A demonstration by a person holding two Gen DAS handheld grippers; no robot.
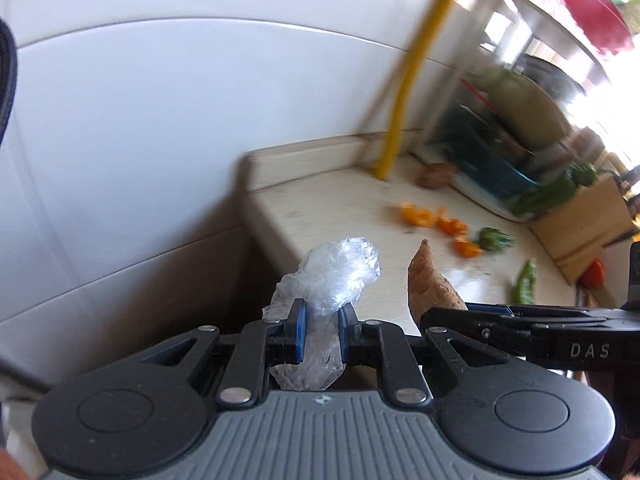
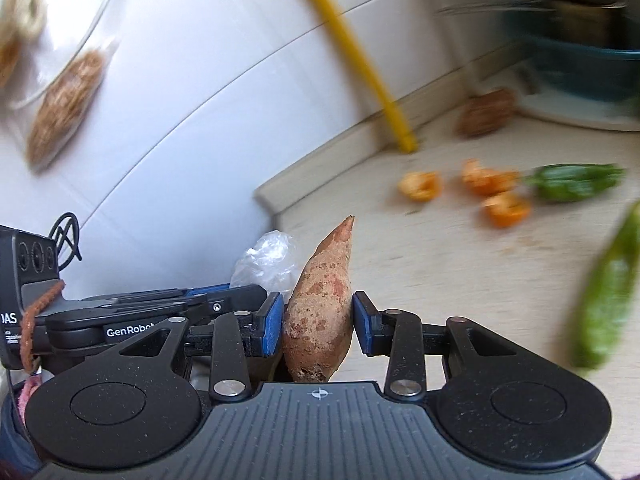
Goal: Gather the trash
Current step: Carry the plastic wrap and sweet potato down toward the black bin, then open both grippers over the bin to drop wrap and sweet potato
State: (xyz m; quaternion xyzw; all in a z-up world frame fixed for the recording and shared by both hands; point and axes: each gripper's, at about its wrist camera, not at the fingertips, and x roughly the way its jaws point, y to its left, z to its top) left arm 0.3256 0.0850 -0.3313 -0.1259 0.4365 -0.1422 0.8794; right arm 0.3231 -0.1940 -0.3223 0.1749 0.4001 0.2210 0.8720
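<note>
three orange peels (image 2: 482, 190), two peppers (image 2: 576, 182)

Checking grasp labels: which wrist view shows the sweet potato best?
The right wrist view: the sweet potato stands centred, sharp, clamped in the right gripper. The left wrist view catches only its pointed upper part behind that gripper.

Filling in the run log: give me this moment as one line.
left gripper: shut on plastic wrap | right gripper: shut on sweet potato | orange peels on counter
</note>
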